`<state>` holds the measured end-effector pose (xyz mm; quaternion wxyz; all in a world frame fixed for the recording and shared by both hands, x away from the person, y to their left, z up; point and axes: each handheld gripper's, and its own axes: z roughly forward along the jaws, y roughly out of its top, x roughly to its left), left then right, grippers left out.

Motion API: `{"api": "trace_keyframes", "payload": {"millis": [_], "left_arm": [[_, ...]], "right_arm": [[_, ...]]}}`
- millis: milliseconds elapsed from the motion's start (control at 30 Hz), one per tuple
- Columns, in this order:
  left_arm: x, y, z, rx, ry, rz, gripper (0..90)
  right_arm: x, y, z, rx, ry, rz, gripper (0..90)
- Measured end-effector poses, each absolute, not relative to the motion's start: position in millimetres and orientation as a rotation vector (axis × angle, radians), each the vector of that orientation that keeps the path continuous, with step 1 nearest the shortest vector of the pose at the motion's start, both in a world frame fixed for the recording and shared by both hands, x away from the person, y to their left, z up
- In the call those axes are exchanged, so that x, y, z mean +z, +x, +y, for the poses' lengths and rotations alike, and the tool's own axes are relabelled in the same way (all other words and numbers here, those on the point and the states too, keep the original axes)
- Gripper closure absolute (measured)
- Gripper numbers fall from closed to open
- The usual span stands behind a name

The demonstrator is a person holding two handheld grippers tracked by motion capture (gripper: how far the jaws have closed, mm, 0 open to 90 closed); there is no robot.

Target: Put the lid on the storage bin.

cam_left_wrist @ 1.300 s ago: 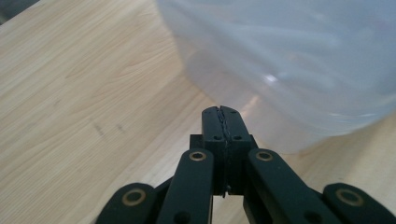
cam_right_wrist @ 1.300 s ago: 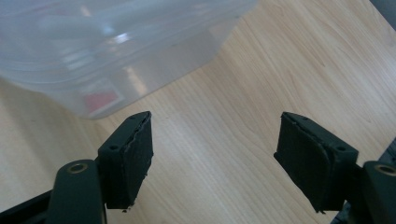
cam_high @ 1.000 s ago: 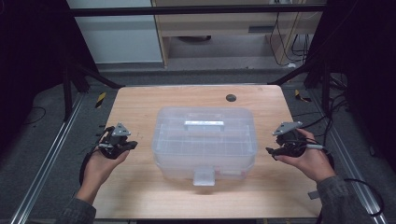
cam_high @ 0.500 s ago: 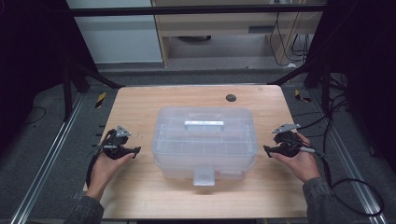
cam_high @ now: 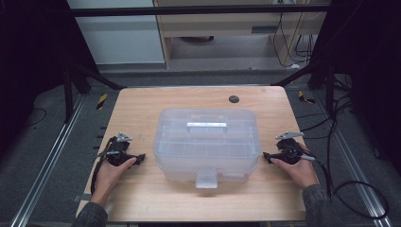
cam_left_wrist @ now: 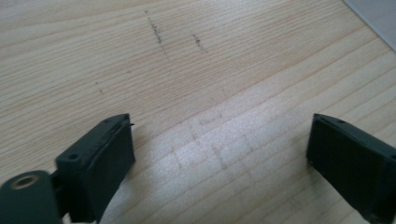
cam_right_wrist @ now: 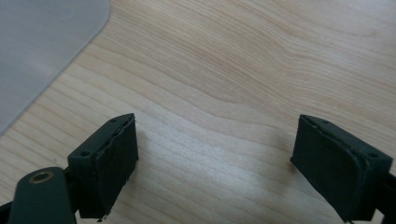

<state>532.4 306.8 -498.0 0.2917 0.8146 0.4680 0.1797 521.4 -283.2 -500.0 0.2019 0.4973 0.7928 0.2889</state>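
Observation:
A clear plastic storage box (cam_high: 208, 142) with a lid handle and a front latch stands in the middle of the wooden table (cam_high: 142, 104). My left gripper (cam_high: 140, 158) rests low on the table to the box's left, its tips pointing at the box. Its jaws have just been opening and stand wide, with bare wood between them (cam_left_wrist: 219, 154). My right gripper (cam_high: 266, 156) lies to the box's right, tips toward the box. Its jaws have also just been opening, nothing between them (cam_right_wrist: 215, 154). The box's corner (cam_right_wrist: 42, 51) shows in the right gripper view.
A small dark round spot (cam_high: 233, 99) sits near the table's far edge. Metal rails (cam_high: 52, 156) and dark frame posts flank the table. A cable (cam_high: 340, 189) trails from the right gripper over the right edge.
Both hands have come down toward the tabletop beside the box. The jaws of both grippers have spread wider. The box has not moved.

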Motion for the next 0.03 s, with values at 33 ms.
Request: {"api": "trace_keyframes", "payload": {"millis": [33], "left_arm": [[-498.9,532.1,306.0,0.482,2.164,1.248,5.7]], "right_arm": [[-500.0,521.4,-283.2,0.807,1.389,2.214,13.8]]}}
